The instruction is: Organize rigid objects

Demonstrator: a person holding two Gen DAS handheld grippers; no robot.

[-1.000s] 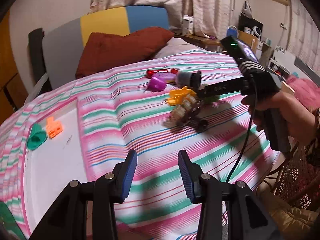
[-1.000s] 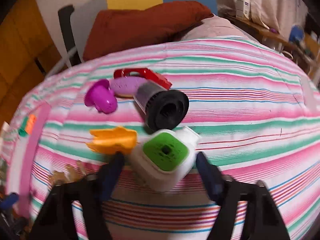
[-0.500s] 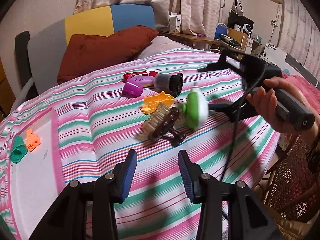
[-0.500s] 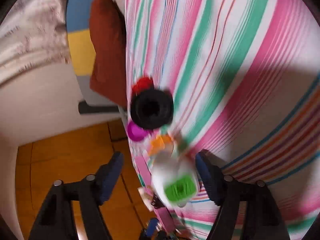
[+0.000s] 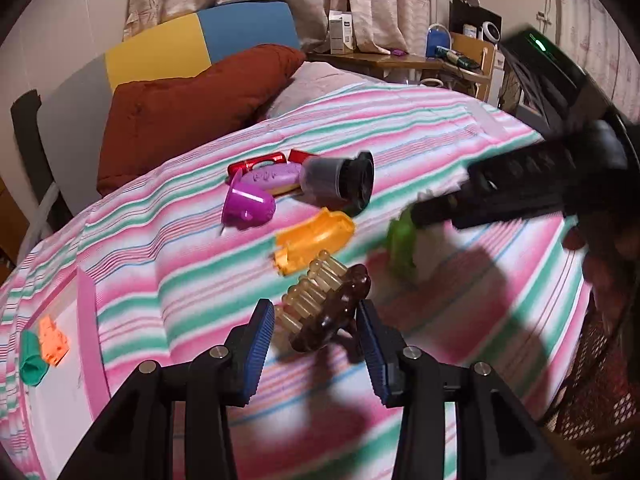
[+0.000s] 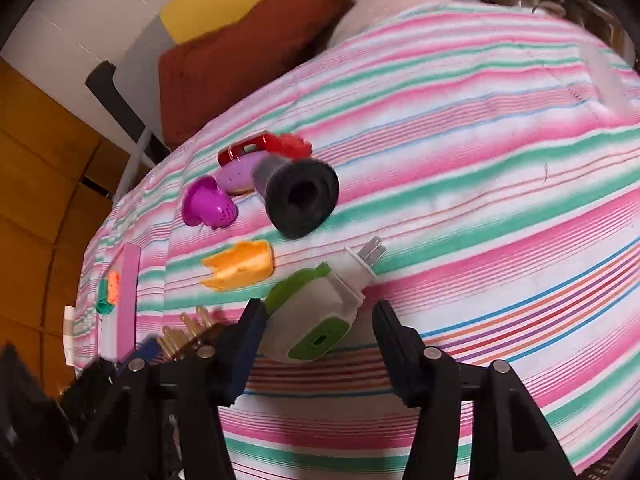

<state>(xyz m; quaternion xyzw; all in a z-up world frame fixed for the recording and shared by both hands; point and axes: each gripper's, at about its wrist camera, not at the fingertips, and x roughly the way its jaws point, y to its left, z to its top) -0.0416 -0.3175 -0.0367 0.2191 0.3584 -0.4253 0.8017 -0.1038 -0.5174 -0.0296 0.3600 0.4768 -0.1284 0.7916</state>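
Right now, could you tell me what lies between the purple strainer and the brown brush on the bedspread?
The orange plastic piece lies between the purple strainer and the brown brush, clearest in the left wrist view.

On the striped bed, a black-rimmed grey cylinder (image 6: 298,196) lies on its side beside a purple strainer cap (image 6: 208,208), a lilac oval piece (image 5: 272,178) and a red clip (image 6: 262,146). Nearer lie an orange shell (image 6: 240,266), a brown bristled brush (image 5: 324,310) and a tilted white-and-green plug-in device (image 6: 316,316).
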